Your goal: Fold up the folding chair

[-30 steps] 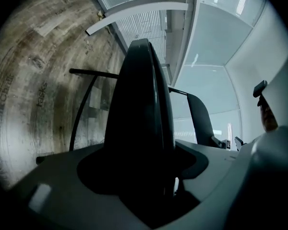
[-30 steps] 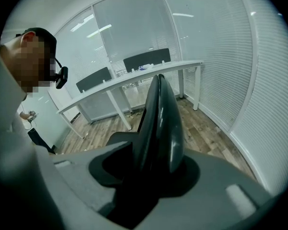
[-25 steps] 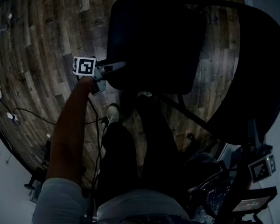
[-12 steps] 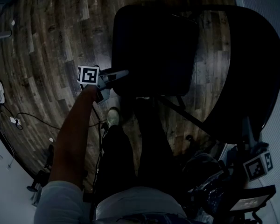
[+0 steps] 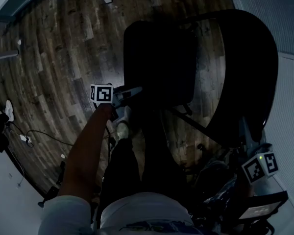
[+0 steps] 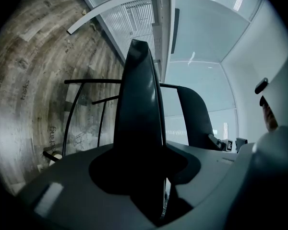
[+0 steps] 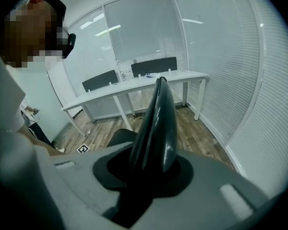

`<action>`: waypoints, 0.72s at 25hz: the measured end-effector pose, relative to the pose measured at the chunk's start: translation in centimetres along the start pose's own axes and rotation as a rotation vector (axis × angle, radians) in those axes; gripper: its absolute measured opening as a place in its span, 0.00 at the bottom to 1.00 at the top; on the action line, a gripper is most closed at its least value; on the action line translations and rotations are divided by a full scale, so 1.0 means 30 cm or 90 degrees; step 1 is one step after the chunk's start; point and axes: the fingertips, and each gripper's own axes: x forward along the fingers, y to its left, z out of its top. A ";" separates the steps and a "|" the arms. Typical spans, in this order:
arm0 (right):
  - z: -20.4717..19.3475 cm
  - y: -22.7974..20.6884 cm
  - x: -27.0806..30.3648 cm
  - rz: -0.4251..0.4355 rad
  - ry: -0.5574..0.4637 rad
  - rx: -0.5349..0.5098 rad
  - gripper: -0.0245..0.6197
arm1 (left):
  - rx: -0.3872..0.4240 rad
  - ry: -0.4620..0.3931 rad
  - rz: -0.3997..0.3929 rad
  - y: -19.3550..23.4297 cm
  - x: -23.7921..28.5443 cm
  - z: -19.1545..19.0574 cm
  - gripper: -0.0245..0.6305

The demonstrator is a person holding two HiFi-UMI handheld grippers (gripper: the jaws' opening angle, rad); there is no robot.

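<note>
One folding chair [image 5: 159, 62], two grippers. It stands on the floor [image 5: 54, 48] before your legs, seat left, backrest right, long axis running away from you. Your left gripper [image 5: 133, 89], jaws just closing, pinches the seat's near edge; your right gripper [image 7: 159, 83] has just closed, jaws pressed together, nothing seen between them. Darkness hides the chair's legs

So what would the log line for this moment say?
left gripper: jaws just closing on seat edge | right gripper: jaws just closing on backrest | fold: not yet done
</note>
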 end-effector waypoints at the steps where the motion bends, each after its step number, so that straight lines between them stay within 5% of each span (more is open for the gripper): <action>1: -0.006 -0.012 -0.009 -0.001 -0.002 -0.003 0.18 | 0.004 0.001 0.006 -0.020 0.023 -0.008 0.30; 18: 0.076 0.006 -0.206 -0.031 -0.035 0.001 0.17 | 0.041 0.016 0.062 -0.418 0.231 -0.093 0.24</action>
